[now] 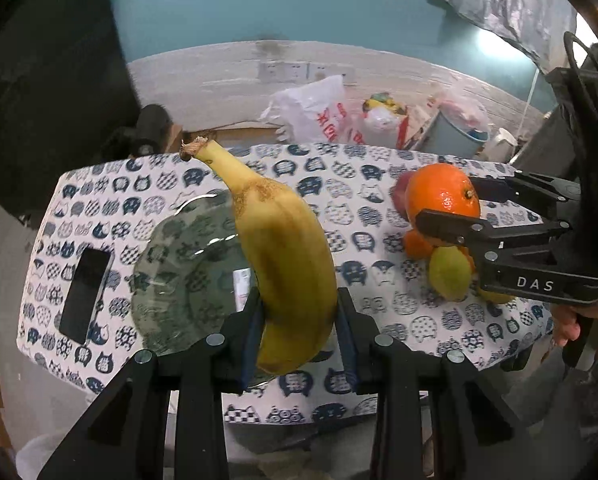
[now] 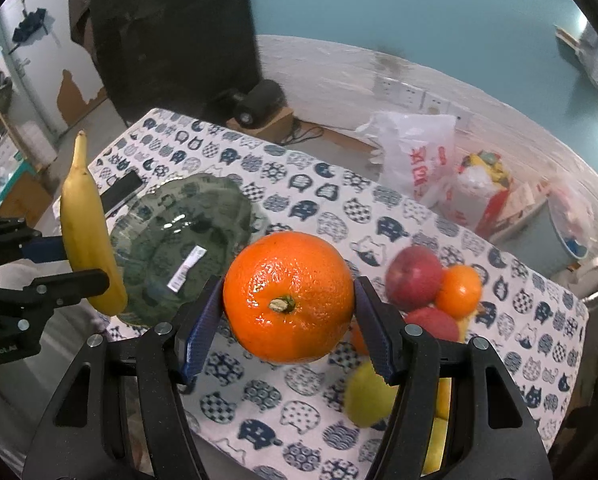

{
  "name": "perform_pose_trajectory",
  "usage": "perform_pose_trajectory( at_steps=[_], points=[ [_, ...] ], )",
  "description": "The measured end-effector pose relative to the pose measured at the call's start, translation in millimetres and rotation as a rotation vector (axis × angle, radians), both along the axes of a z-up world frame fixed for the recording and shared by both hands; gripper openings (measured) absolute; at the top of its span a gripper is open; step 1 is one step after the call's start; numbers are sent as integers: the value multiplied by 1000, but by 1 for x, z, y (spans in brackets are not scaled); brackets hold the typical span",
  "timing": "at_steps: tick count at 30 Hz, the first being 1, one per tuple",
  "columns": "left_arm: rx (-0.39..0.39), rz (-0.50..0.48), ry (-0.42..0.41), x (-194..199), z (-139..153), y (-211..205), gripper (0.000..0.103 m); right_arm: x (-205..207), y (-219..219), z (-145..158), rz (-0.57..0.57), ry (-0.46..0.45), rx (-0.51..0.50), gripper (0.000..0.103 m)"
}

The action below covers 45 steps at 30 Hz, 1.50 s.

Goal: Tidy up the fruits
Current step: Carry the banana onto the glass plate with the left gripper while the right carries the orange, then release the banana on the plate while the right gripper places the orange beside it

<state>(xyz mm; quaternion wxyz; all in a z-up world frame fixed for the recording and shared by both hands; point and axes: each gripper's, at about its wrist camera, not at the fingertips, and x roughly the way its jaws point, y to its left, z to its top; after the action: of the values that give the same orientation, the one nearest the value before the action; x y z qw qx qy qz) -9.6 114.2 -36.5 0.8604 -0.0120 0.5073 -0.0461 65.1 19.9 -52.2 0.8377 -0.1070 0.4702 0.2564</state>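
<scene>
Fruit is midway: we pinch banana point(image 1: 287, 264) in our left gripper point(image 1: 299, 332) and orange point(image 2: 289, 296) in our right gripper point(image 2: 289, 336), bowl point(image 2: 155, 224) empty, pile point(image 2: 431, 292) left on the tabletop point(image 2: 299, 184).

open cloth mid-table, clutter at both ends

the cat-print tablecloth point(image 2: 307, 216) lies bare between the green glass plate point(image 2: 187, 232) and the heap of red apples, oranges and pears point(image 2: 431, 284). a black phone point(image 1: 85, 296) lies beside the plate's outer rim.

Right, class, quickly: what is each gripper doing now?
Left gripper: shut on the banana.
Right gripper: shut on the orange.
</scene>
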Motion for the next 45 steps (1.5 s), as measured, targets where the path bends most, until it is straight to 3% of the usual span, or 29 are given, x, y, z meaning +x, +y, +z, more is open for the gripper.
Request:
perform_pose_trajectory(
  at_steps=[10, 18, 32, 36, 45],
  points=[
    [3, 78, 51, 5, -23, 43, 35, 10, 53, -16, 72, 30, -6, 65],
    [-3, 96, 139, 22, -54, 58, 35, 19, 80, -32, 103, 62, -16, 65],
    [-39, 117, 263, 53, -102, 61, 35, 31, 78, -54, 91, 100, -45, 65],
    [-16, 129, 251, 57, -102, 61, 35, 33, 78, -58, 93, 106, -48, 65],
    [29, 165, 269, 52, -100, 73, 55, 32, 82, -63, 97, 111, -58, 65]
  ],
)
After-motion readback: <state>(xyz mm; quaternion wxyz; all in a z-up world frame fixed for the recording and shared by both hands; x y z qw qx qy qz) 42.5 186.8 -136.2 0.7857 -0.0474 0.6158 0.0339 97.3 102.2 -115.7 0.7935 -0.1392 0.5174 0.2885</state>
